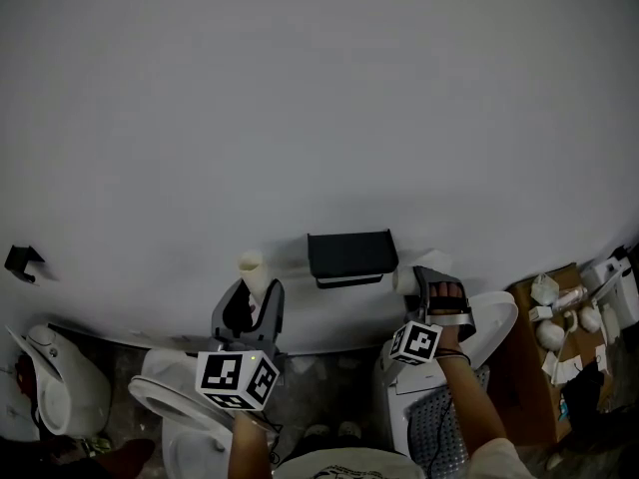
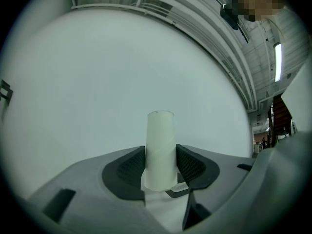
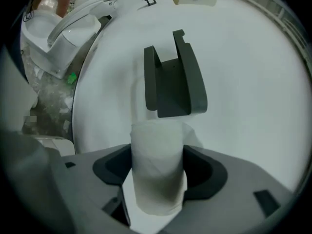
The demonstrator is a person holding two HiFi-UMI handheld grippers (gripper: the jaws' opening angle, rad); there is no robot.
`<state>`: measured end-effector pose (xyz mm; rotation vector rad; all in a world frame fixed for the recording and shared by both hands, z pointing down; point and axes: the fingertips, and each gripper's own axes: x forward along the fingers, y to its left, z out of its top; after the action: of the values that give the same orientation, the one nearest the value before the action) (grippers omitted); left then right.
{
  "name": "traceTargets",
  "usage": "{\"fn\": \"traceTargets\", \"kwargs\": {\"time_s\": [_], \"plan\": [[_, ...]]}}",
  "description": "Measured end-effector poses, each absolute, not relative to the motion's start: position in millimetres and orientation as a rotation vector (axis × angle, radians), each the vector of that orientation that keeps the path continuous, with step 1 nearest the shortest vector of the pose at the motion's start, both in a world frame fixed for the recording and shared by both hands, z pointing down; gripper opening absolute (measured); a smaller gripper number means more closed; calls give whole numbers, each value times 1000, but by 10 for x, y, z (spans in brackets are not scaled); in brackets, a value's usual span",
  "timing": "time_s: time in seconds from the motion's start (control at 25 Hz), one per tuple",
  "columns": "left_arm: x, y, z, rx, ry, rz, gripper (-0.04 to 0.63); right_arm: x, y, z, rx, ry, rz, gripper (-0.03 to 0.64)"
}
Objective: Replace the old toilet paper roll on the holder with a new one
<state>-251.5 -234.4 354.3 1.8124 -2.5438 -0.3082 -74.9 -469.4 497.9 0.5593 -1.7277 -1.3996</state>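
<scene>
The left gripper [image 2: 161,172] pinched the old tube [image 2: 160,140] left of the holder [image 3: 173,82]; the right gripper [image 3: 158,179] clamped the new roll [image 3: 157,150] just right of it. Off-line, the roll might snag the holder and slip.

Holder [image 1: 350,255] between tube [image 1: 251,270] and roll [image 1: 429,264]

A dark, box-shaped holder [image 1: 349,255] is fixed to the pale wall. Left of the holder, near it and at about its height, a bare, pale cardboard tube [image 2: 160,145] stands upright, clamped between the jaws of the left gripper [image 2: 161,164]. Just beside the holder's right edge, a soft white paper roll [image 3: 158,150] sits pinched in the right gripper [image 3: 160,168].
</scene>
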Motion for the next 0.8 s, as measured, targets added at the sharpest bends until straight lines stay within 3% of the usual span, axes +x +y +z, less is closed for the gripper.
{"fn": "traceTargets", "kwargs": {"time_s": [0.8], "plan": [[-2663, -2035, 3545, 1721, -2610, -287, 198, -1410, -4248, 5104, 517, -1819, -1525, 307]]}}
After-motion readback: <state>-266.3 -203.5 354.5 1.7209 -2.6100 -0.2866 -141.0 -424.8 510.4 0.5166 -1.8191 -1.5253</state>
